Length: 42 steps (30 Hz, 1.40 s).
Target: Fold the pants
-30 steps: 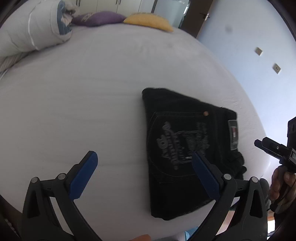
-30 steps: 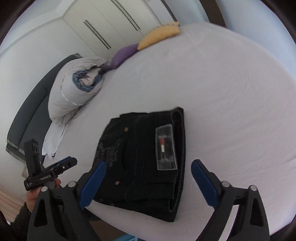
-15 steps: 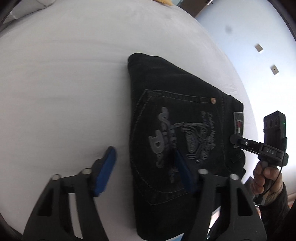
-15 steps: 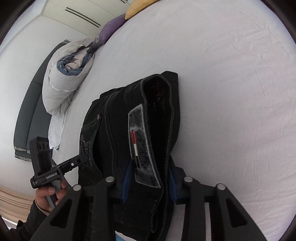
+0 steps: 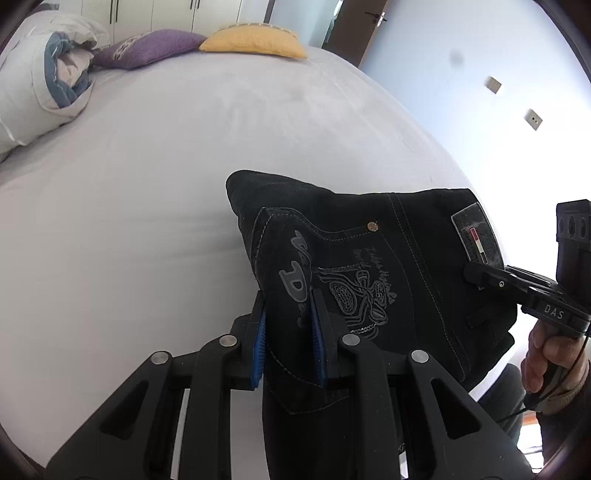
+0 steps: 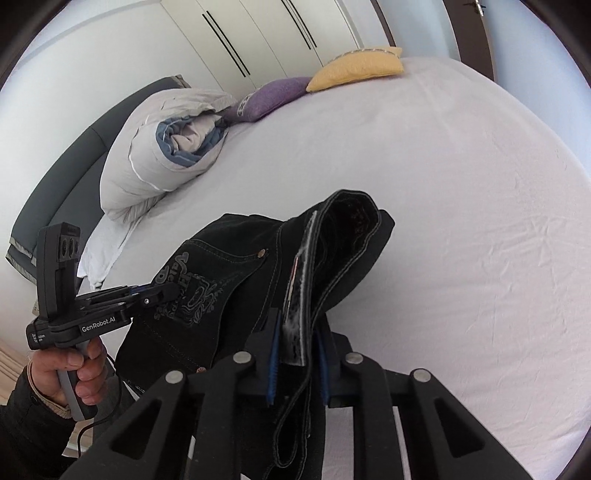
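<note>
White sheeting covers the bed, with a rolled duvet, a purple cushion and a yellow cushion at its far end before white wardrobe doors. Folded black pants sit at the near edge of the bed, partly raised off it. Left gripper has its jaws closing on the pocket-side edge of the pants, and right gripper has its jaws closing on the waistband beside the label; cloth is pinched between both pairs of blue pads.
</note>
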### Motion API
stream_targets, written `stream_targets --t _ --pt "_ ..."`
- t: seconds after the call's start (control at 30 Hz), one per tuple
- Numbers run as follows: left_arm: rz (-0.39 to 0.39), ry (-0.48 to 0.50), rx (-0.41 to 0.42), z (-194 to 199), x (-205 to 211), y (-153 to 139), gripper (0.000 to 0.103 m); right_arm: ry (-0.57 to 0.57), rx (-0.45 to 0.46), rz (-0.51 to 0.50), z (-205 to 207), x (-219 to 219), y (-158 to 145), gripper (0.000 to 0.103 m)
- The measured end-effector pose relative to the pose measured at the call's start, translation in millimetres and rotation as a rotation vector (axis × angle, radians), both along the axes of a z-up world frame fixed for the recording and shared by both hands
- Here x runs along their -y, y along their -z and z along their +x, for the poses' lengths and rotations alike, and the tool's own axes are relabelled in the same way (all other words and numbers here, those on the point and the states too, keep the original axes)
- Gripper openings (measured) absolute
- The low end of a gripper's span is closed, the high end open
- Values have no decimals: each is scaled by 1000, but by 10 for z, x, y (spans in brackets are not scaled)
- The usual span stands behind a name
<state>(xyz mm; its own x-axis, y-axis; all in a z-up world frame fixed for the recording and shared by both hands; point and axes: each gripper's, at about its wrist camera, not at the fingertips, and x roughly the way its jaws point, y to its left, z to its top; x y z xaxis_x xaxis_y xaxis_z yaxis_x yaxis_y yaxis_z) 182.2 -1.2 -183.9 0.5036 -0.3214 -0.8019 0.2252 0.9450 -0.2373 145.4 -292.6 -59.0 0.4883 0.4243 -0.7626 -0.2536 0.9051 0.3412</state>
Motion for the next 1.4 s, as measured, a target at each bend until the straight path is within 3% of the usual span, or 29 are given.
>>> stream_targets --t 0.07,0.17,0.2,0.23,0.3,0.4,0.47,0.5,0.57,0.7,0.83,1.03,1.23,1.4 --pt "-16 -4 2 148 -3 58 20 18 -2 14 164 80 53 19" --pt "-1 -12 -58 402 48 403 21 20 -50 32 412 201 340 20" --pt "12 -22 -85 508 66 521 23 43 -121 14 506 254 545 26" --pt "22 -33 -118 583 59 660 28 75 -183 -23 561 297 716 42" --pt "23 -52 -101 579 38 753 39 95 -204 4 544 395 884 47" --pt "75 -78 -62 449 64 667 58 127 -173 50 384 517 805 71" --pt "127 -108 -7 327 33 525 76 162 -145 38 269 590 714 73" --pt "131 -122 26 259 41 432 79 175 -131 28 199 613 656 73" --pt "146 -157 85 153 12 228 101 202 -103 -6 73 645 545 77" --pt "173 -195 187 -116 76 -219 103 201 -9 -61 -152 487 162 81" --pt "185 -207 214 -453 149 -644 103 201 86 -80 -400 329 -300 82" --pt "185 -249 231 -989 29 -1248 103 219 234 -78 -848 155 -977 92" --pt "195 -292 263 -1438 -25 -1590 103 223 364 -113 -1303 -23 -1463 98" --pt "185 -315 268 -1760 -53 -1735 103 216 427 -144 -1579 -190 -1643 98"
